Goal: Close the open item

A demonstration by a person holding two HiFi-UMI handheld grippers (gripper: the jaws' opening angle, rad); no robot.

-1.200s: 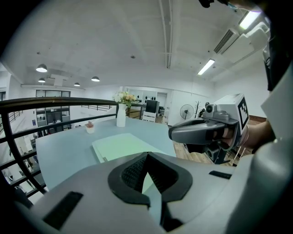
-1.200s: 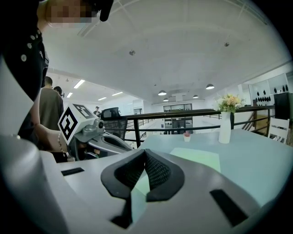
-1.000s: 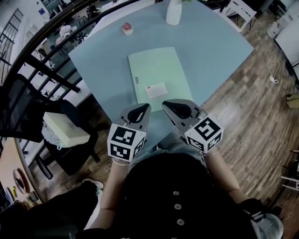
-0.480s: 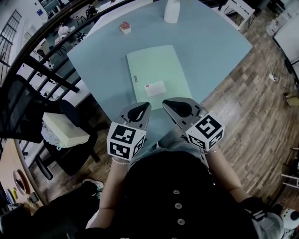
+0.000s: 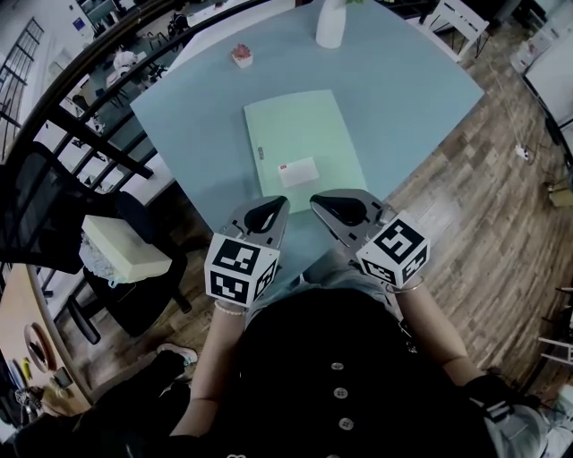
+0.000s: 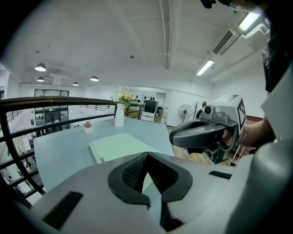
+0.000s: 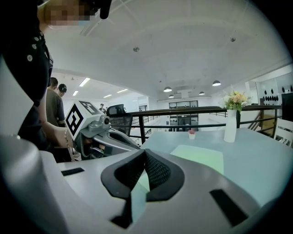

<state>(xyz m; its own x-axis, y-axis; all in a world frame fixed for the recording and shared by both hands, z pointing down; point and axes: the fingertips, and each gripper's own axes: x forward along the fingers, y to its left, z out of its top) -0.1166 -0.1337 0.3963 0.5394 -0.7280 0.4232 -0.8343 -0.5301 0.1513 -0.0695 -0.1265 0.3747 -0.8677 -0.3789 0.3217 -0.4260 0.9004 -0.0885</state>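
A pale green folder (image 5: pixel 303 146) lies flat with its cover down on the blue-grey table (image 5: pixel 403 80); a small white label (image 5: pixel 298 170) sits near its close edge. It also shows as a flat green sheet in the left gripper view (image 6: pixel 120 145) and the right gripper view (image 7: pixel 201 157). My left gripper (image 5: pixel 280 205) is shut and empty, held just short of the folder's near edge. My right gripper (image 5: pixel 316 200) is shut and empty beside it, tips close to the folder's near right corner. Neither touches the folder.
A white vase (image 5: pixel 332 23) with flowers stands at the table's far edge, a small pink potted plant (image 5: pixel 243 55) at the far left. A black railing (image 5: pixel 85 125) runs along the table's left side. Wooden floor (image 5: pixel 483 206) lies to the right.
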